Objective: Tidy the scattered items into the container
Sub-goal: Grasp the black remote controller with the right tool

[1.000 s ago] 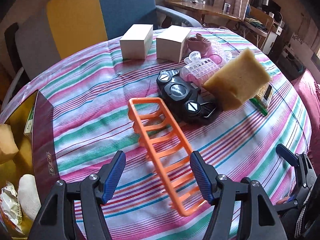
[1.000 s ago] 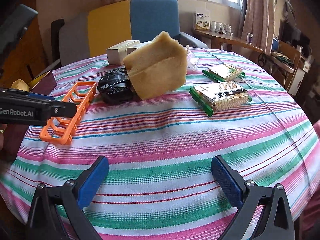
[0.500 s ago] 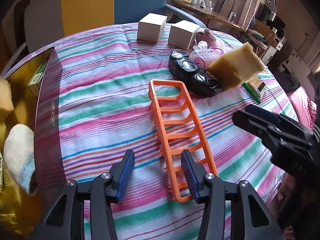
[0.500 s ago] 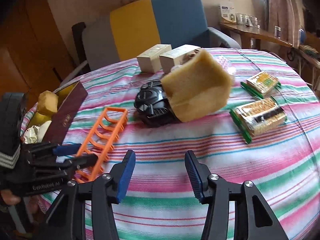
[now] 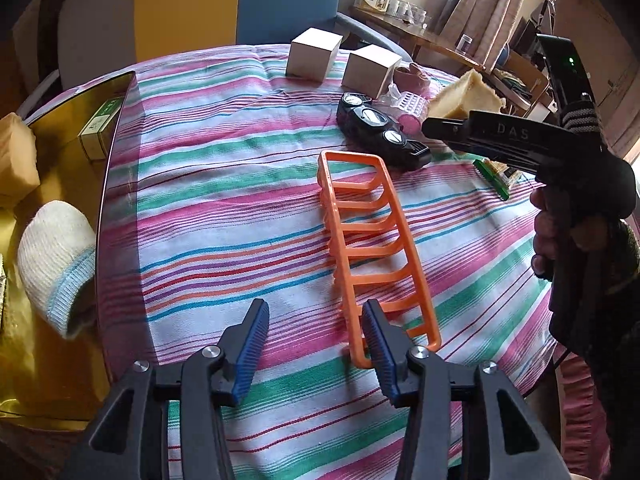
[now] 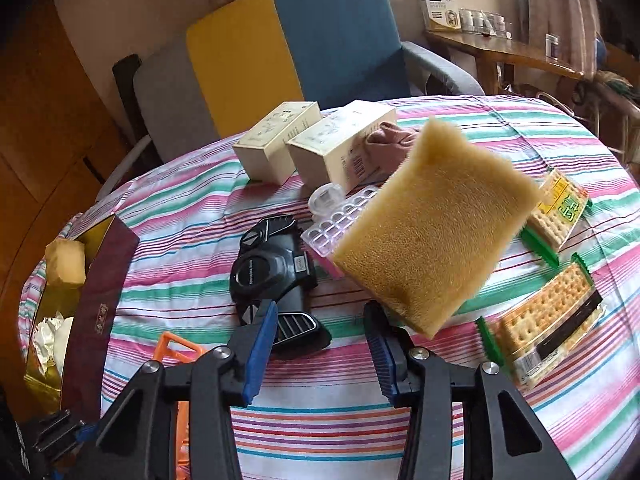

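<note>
The black car part (image 6: 272, 276) on the striped table (image 5: 240, 216) says "Mercedes-Benz" on its round middle, and the tool in the person's right hand (image 5: 560, 236) shows the letters "DAS". The orange rack (image 5: 372, 248) lies flat on the cloth, its long side running from just by the left gripper (image 5: 316, 332) away toward the black car part, and the gold box (image 5: 72, 184) sits at the table's left edge with a white sock (image 5: 56, 264) inside. The left gripper is part open with nothing between its blue pads, its right pad over the rack's near end, and the right gripper (image 6: 320, 336) is part open too, with the yellow sponge (image 6: 436, 232) tilted just above and beyond its right pad, touching or not I cannot tell.
</note>
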